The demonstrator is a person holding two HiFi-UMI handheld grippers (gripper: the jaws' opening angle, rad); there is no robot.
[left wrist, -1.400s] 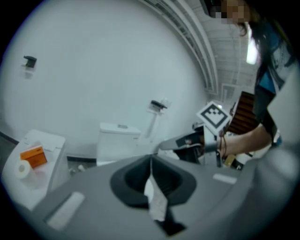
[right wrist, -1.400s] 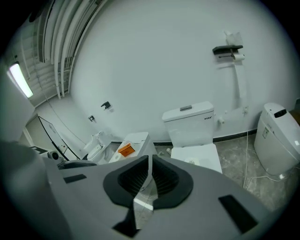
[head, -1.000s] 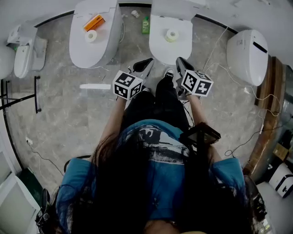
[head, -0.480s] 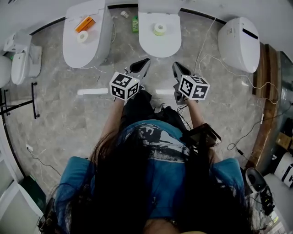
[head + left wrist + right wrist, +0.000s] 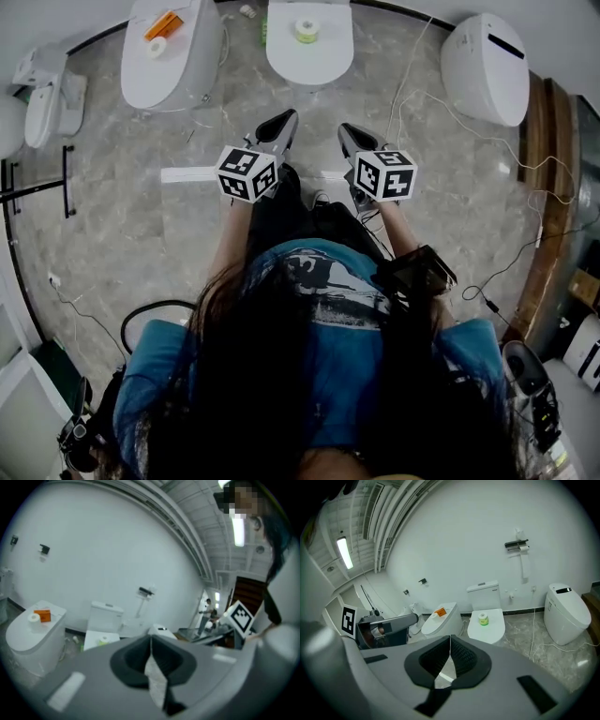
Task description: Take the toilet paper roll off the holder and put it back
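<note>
Status: both tools low at frame centre in head view, pointing toward the toilets. Left gripper: pressed together, nothing pinched. Right gripper: likewise pressed together, empty. Toilet paper roll on wall holder, upper right of right gripper view, strip hanging down, well apart from both tools. Second roll, green-banded, on centre toilet lid, top of head view. Orange box, upper left: print too small to read.

This looks like a toilet showroom or test room, not a home bathroom. Several white toilets stand side by side along a bare white wall ahead of the right gripper. Loose cables trail over the marble-look floor to its right.
</note>
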